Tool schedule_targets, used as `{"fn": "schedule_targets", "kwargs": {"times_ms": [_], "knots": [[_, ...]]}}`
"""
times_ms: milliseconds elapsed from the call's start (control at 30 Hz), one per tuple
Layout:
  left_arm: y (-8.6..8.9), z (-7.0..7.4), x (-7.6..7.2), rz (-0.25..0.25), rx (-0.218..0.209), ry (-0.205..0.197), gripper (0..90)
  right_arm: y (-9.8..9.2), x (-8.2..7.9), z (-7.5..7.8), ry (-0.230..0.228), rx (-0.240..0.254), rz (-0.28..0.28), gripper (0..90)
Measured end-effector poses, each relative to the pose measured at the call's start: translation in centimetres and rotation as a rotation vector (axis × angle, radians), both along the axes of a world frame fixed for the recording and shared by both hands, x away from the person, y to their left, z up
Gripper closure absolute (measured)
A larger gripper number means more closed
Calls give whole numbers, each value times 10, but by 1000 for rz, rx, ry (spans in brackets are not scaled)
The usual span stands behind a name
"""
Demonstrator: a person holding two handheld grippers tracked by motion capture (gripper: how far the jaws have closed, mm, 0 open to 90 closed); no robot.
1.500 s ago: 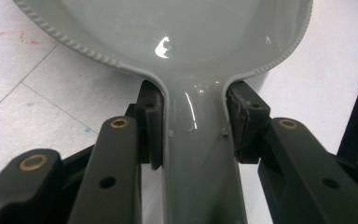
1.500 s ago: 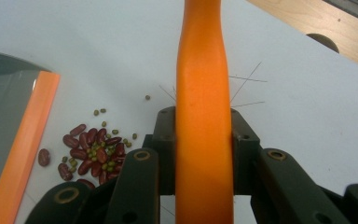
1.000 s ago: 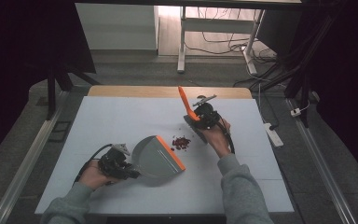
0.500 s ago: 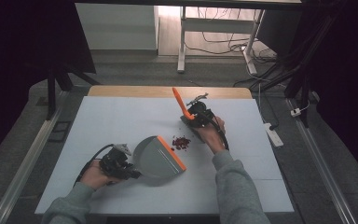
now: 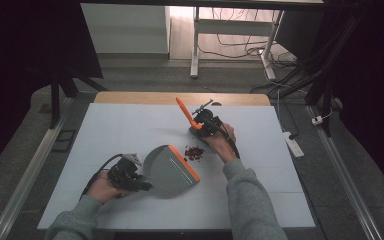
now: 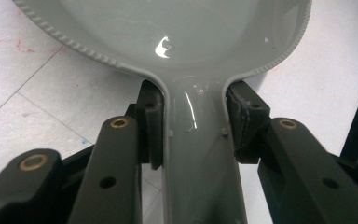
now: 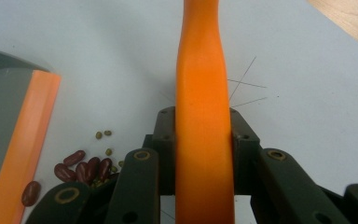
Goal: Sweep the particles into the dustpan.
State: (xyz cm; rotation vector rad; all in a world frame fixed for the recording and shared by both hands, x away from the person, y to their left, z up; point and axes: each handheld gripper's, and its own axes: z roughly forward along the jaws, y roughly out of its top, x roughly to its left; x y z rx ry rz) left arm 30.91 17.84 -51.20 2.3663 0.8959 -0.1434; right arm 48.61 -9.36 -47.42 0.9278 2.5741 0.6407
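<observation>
- High view: the left gripper (image 5: 139, 184) grips the grey dustpan (image 5: 169, 170) lying on the bench (image 5: 110, 135); the right gripper (image 5: 200, 125) grips an orange brush handle (image 5: 184, 111) (tilted up), just beyond the beans (image 5: 194, 152).
- Left gripper view: 2 pads (image 6: 153, 123) clamp the dustpan's handle (image 6: 195, 140).
- Right gripper view: jaws clamp the brush handle; beans (image 7: 81, 170) lie beside the dustpan's orange lip (image 7: 25, 149).

**A dim room around your lit table**

You work at a pale grey-blue table (image 5: 130, 130) with a wooden far edge (image 5: 180, 98). Beyond it you see grey floor (image 5: 145, 75), a white desk frame (image 5: 196, 40) with loose cables (image 5: 240, 37) beneath, and a pale panel (image 5: 125, 27). Dark curtains (image 5: 25, 60) hang on both sides. Metal rails (image 5: 30, 170) flank you, and a white power strip (image 5: 294, 144) lies at your right.
</observation>
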Motion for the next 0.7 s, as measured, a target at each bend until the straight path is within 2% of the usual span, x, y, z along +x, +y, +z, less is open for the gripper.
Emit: {"fn": "schedule_targets", "kwargs": {"times_ms": [133, 300, 700], "knots": [[0, 0, 0, 2, 0, 2, 615, 3, -4, 0, -7, -28, 36, 704], [0, 0, 0, 1, 1, 1, 615, 9, -10, 0, 9, -35, 75, 705], [-1, 1, 0, 4, 3, 1, 615, 19, -31, 0, 34, 4, 131, 704]]}}
